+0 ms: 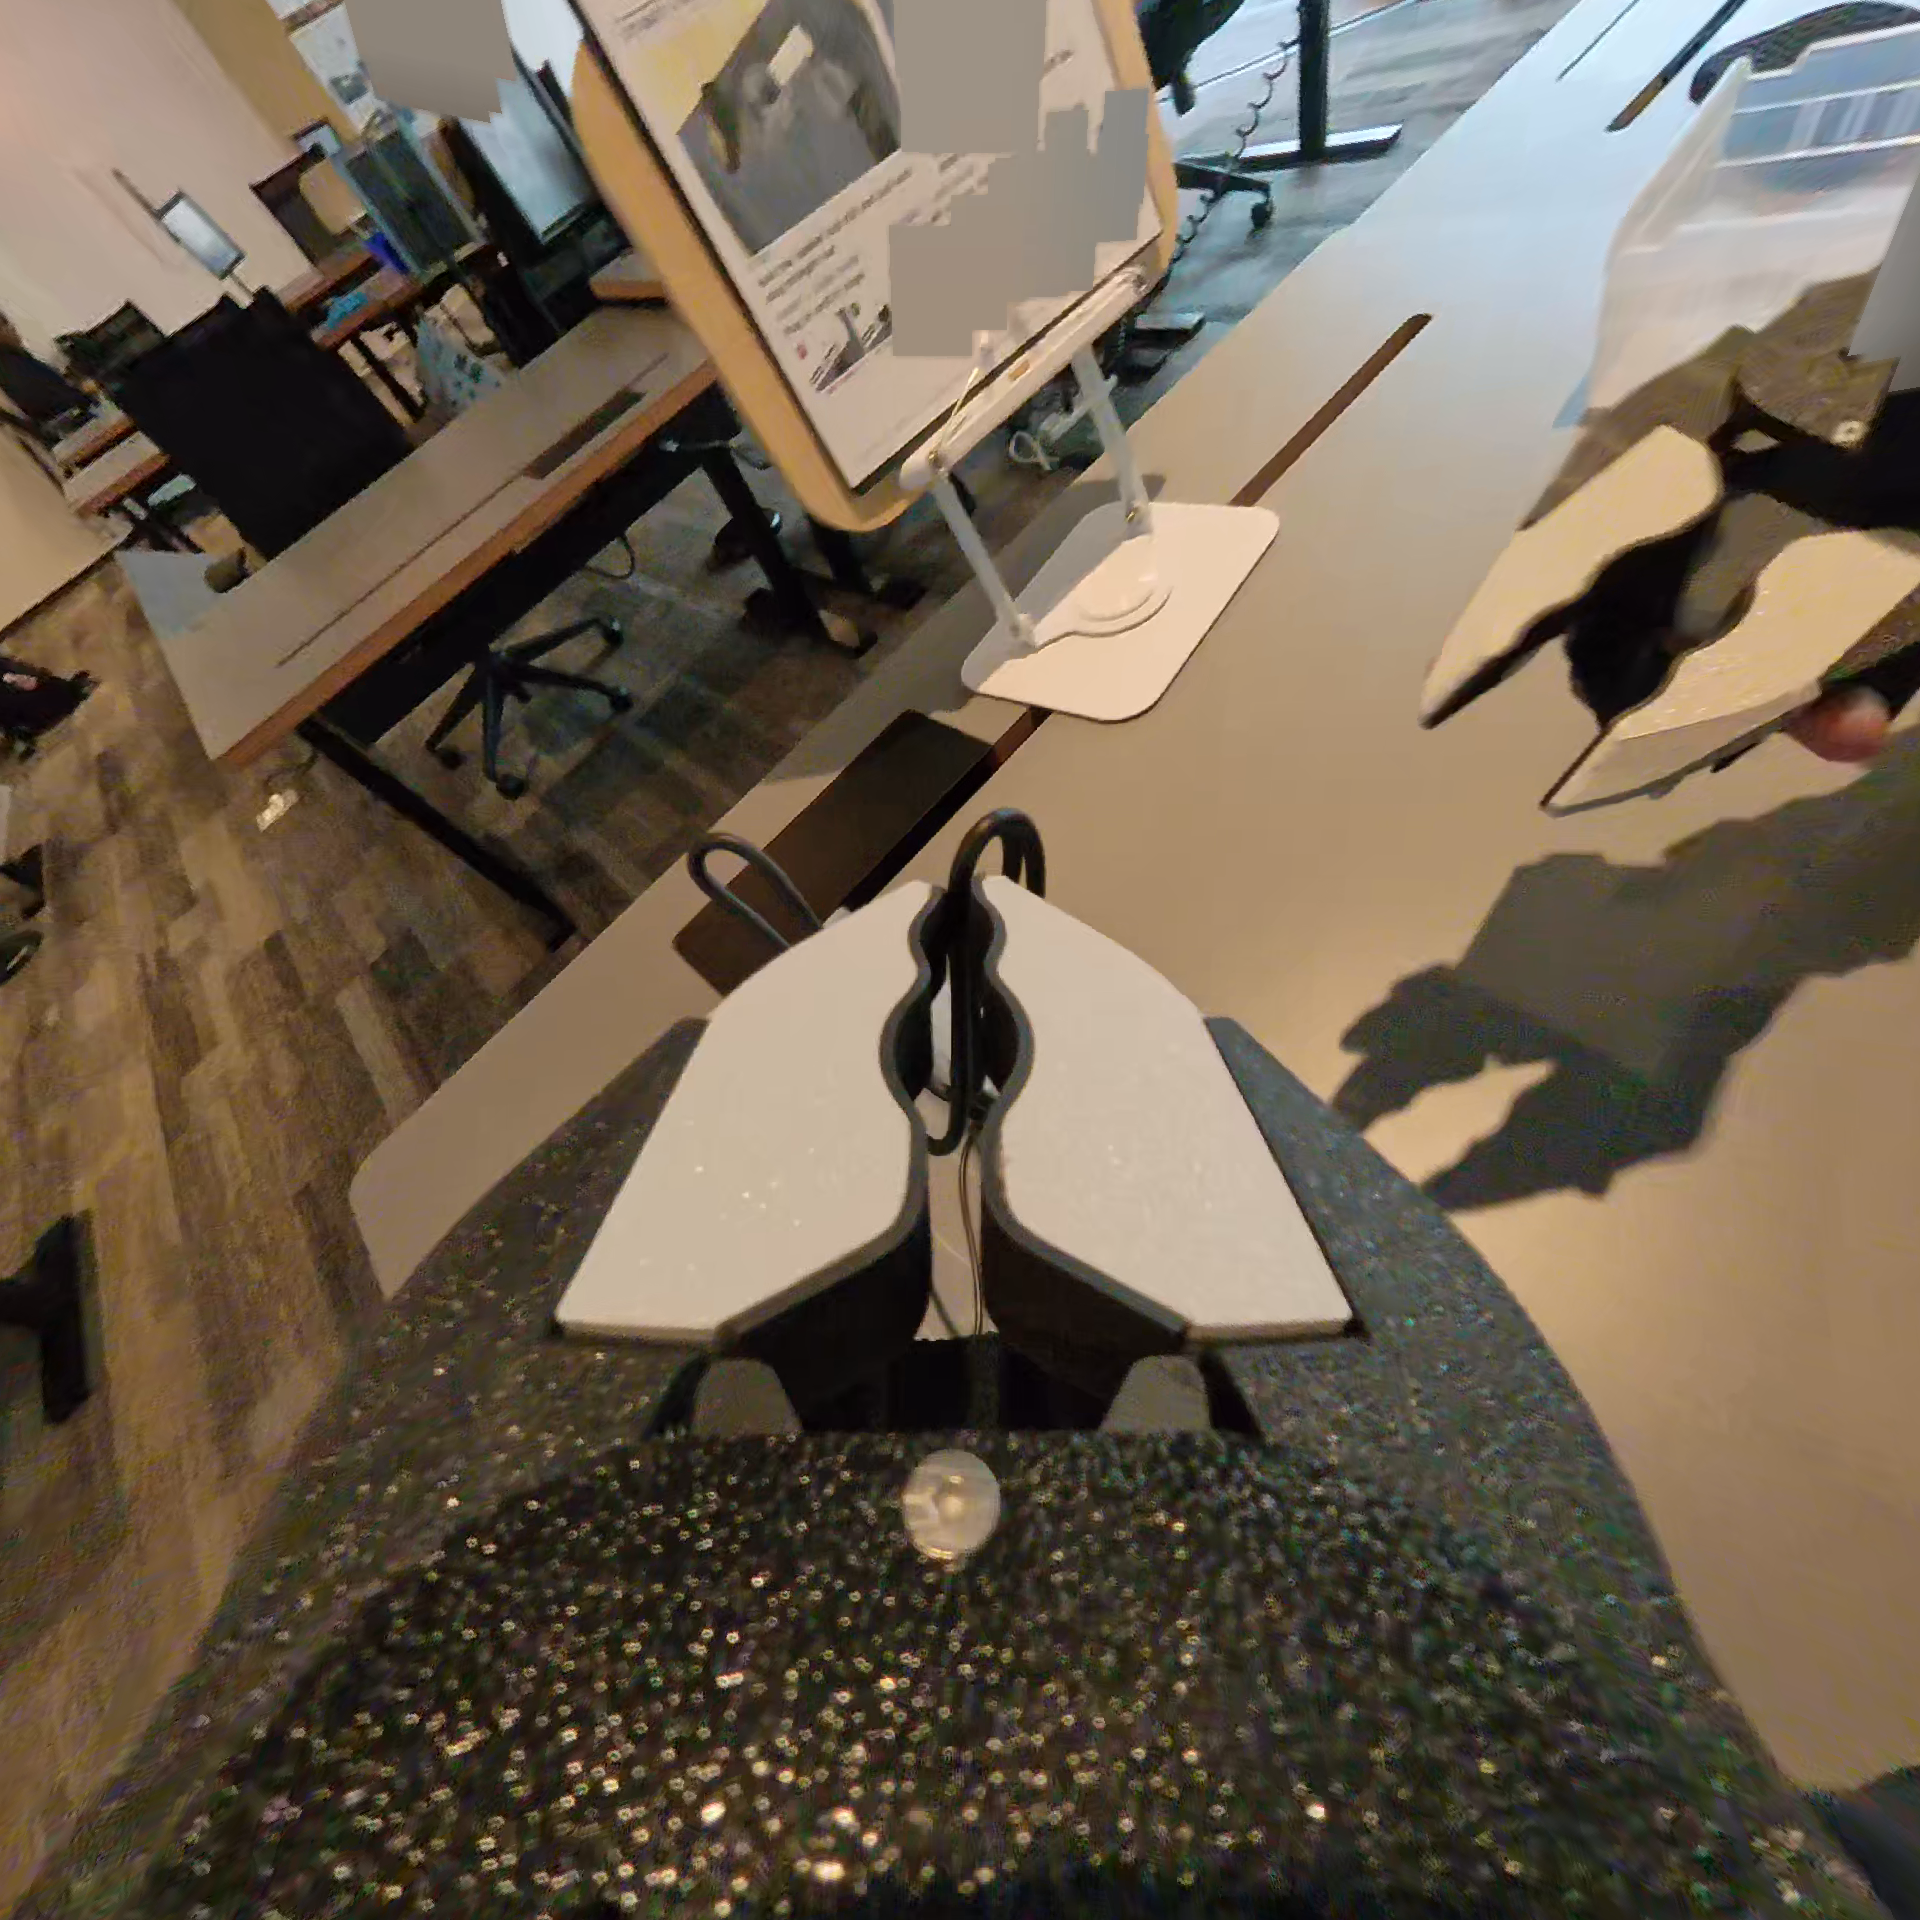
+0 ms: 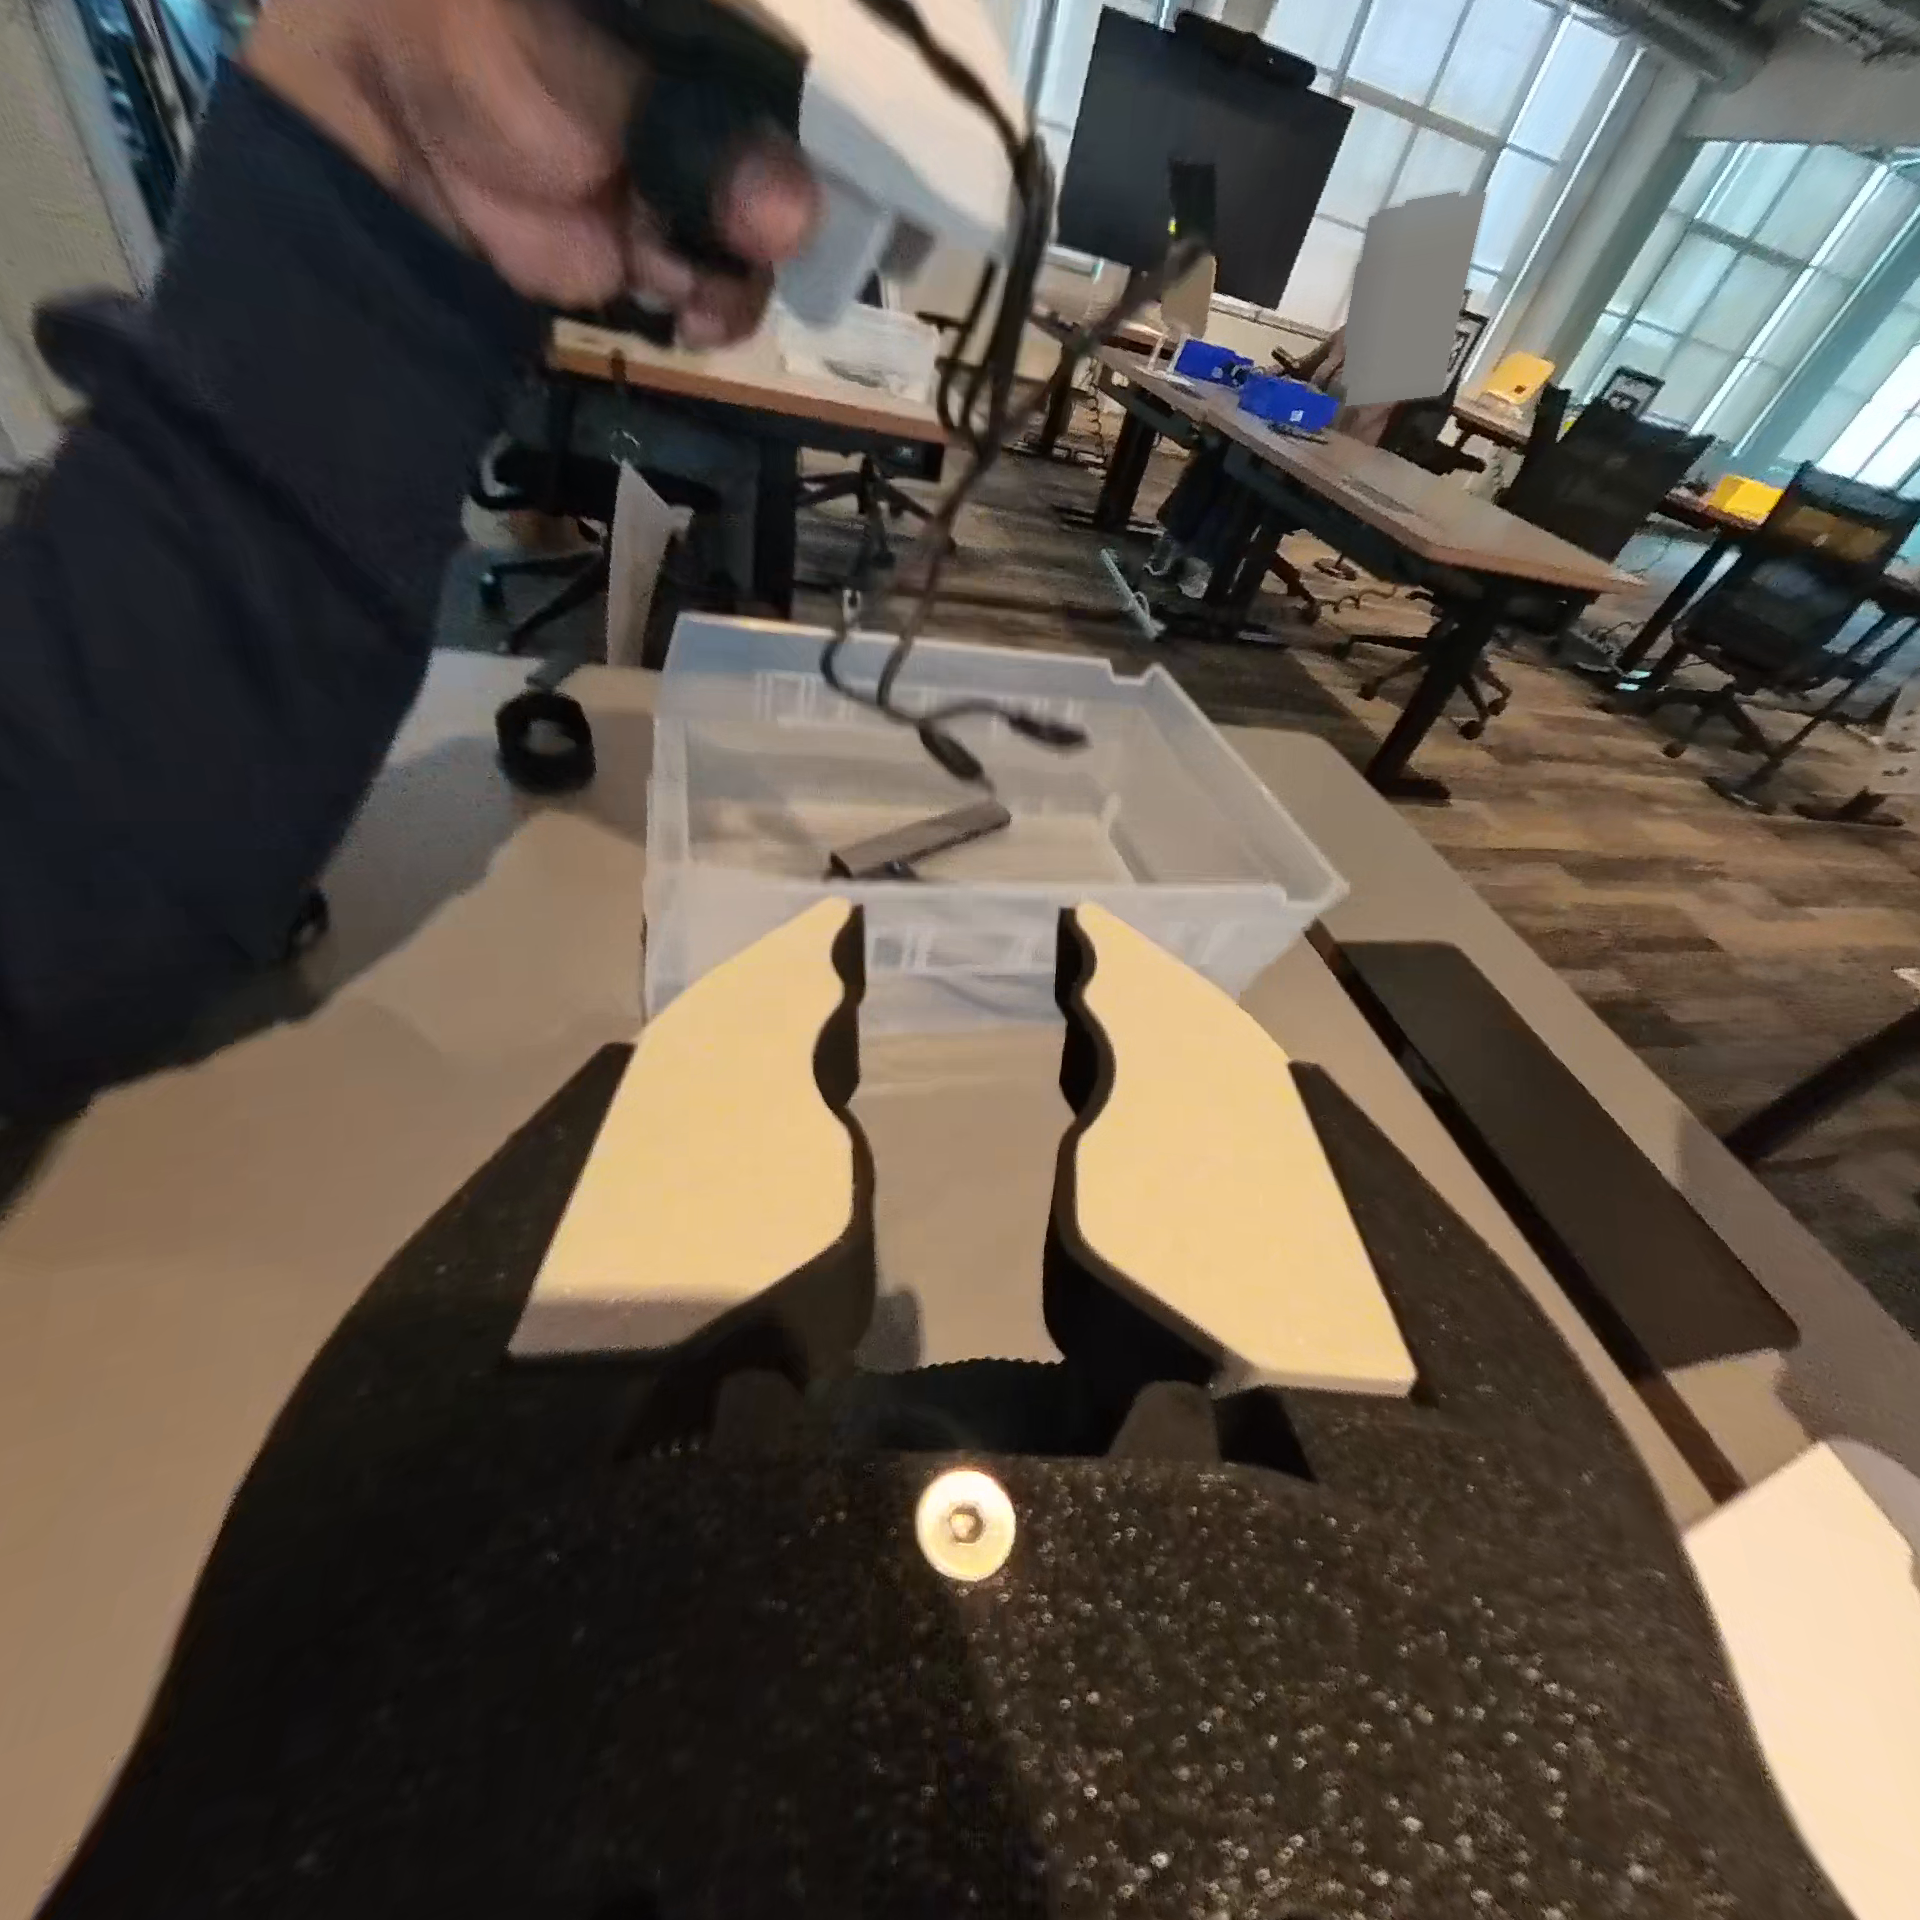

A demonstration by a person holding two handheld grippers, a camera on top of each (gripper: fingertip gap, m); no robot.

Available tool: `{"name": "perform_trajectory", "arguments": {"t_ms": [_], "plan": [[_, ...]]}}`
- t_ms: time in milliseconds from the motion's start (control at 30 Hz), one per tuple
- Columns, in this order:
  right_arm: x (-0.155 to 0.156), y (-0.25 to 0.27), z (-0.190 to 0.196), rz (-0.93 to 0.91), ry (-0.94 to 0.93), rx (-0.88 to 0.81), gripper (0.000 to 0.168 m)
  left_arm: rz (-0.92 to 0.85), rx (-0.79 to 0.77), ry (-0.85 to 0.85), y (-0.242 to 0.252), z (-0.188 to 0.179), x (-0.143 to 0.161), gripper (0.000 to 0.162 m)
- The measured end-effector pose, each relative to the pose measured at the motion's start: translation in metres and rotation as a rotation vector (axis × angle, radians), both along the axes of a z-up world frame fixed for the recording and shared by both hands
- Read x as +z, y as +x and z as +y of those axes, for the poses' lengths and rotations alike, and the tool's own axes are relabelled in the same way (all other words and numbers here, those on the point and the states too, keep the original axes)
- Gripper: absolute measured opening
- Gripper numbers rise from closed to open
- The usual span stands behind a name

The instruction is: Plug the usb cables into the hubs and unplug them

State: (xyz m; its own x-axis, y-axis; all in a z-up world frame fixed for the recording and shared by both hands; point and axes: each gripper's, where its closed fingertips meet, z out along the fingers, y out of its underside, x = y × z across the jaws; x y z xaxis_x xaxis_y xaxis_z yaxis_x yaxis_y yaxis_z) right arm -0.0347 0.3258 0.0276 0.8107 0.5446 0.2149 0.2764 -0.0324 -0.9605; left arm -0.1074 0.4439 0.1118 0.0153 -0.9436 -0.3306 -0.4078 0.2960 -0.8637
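My left gripper (image 1: 961,896) is shut on thin black USB cables (image 1: 966,997) that run between its fingers and loop out past the tips. In the right wrist view it is held high at the upper left by a hand (image 2: 540,177), and the cables (image 2: 971,416) hang from it into a clear plastic bin (image 2: 1226,904). Their plugs (image 2: 1044,727) dangle just above a grey USB hub (image 2: 920,842) lying in the bin. My right gripper (image 2: 961,925) is open and empty, low over the table just short of the bin. It also shows in the left wrist view (image 1: 1652,623).
A board on a white stand (image 1: 1122,603) sits on the grey table (image 1: 1299,935) beyond the left gripper. A black ring (image 2: 545,740) lies left of the bin. A dark sleeve (image 2: 229,582) fills the left side. The table edge is to the right, with desks and chairs beyond. One gripper's finger ends stand about 15 cm off the other's.
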Motion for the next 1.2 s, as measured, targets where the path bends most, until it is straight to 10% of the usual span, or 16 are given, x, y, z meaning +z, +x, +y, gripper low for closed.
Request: {"name": "perform_trajectory", "arguments": {"t_ms": [433,633,1200], "plan": [[0.023,-0.011,0.054,0.049,-0.134,-0.086,0.059,0.002,-0.306,-0.02,0.089,-0.085,-0.007,0.003],[0.023,0.009,0.044,0.042,-0.082,-0.14,0.008,-0.045,-0.415,-0.099,0.105,-0.112,-0.005,0.003],[0.046,0.118,-0.05,-0.047,-0.04,-0.345,0.002,-0.141,-0.505,-0.225,0.121,-0.126,-0.003,0.027]]}}
